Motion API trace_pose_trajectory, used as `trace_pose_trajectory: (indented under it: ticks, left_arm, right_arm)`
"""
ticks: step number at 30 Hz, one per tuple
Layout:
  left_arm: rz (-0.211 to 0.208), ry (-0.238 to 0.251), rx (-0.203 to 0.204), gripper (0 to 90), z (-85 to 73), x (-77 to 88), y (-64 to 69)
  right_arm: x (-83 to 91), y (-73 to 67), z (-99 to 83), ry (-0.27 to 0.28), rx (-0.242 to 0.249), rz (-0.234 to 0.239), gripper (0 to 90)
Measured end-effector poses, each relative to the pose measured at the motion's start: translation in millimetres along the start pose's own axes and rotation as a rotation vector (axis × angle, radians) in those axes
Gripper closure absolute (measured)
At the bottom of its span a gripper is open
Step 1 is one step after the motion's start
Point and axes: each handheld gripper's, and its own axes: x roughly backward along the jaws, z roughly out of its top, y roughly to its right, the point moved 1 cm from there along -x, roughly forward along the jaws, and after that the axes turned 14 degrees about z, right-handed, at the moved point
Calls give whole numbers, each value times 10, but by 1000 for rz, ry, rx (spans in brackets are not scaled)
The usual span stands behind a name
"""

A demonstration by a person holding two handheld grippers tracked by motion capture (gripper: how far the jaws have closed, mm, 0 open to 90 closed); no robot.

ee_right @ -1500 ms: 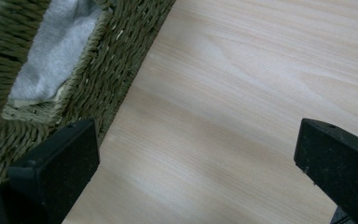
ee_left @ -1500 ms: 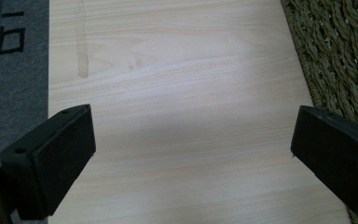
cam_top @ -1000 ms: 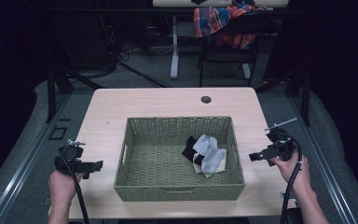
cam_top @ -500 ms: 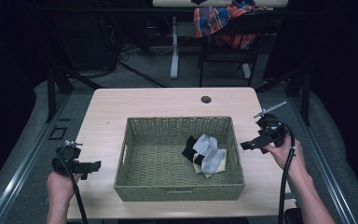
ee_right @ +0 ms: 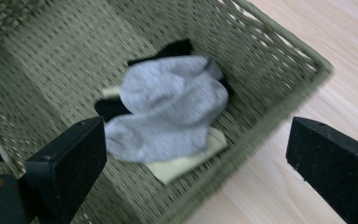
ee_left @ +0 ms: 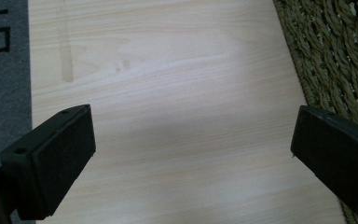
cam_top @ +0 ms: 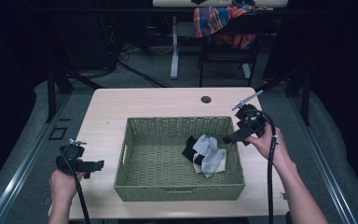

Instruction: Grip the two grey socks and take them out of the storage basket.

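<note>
Grey sock (ee_right: 168,109) lies on the small pile in the basket (cam_top: 177,189), just ahead of the right hand-held gripper (cam_top: 231,137) — released, empty, nothing lifted yet. Left hand-held gripper (cam_top: 95,165) released over bare table (ee_left: 168,93). Right gripper view adds black and cream pieces underneath.

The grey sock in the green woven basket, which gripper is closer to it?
The right gripper is nearer: it hangs over the green woven basket's right rim, just beside the grey sock. The left gripper sits outside the basket's left wall, over the table, far across from it.
</note>
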Motion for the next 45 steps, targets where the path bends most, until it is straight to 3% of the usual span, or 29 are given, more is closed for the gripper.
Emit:
trace_pose_trajectory:
  ticks: [3,6,9,11,22,26,37,45]
  left_arm:
    - [-1,0,-6,0,5,0,0]
    - [-1,-1,-8,0,4,0,-3]
    - [0,-1,-9,0,5,0,4]
    - [-2,-3,-16,0,8,2,11]
    - [-9,-11,-18,0,2,-3,0]
    - [-10,-14,-23,0,6,-2,11]
    - [-19,-23,-36,0,3,-9,20]
    - [-28,-26,-35,0,2,-12,23]
  right_arm:
    - [-64,-17,62,7,4,8,52]
    - [-223,-47,134,-53,17,10,80]
    - [-291,-63,146,-78,30,21,131]
    - [-350,-70,143,-70,13,36,149]
    - [-622,-29,143,-181,4,27,286]
    - [-726,-21,148,-180,-30,15,343]
    - [-960,11,184,-271,-85,-15,478]
    - [-1024,77,151,-304,-135,-18,616]
